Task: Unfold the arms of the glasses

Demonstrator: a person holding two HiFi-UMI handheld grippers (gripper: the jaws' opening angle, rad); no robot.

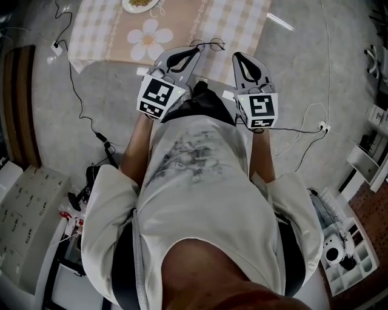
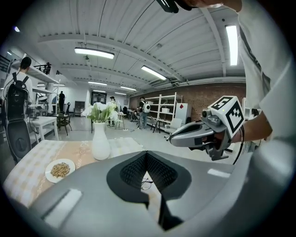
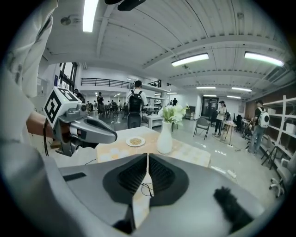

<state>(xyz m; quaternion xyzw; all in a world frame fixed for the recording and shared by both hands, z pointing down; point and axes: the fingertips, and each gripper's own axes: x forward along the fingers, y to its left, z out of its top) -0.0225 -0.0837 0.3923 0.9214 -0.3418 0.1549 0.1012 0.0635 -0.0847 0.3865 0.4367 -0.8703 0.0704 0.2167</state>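
Plate (image 1: 125,5) cut by top edge; glasses (image 1: 209,43) arms indistinct.

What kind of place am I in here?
Probably a big open lab or workshop hall: ceiling strip lights, metal shelving along a brick wall, and cables across the grey floor.

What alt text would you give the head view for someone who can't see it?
Seen from above, a person holds the left gripper and right gripper, jaws shut and empty, pointing at glasses on the near edge of a checked table.
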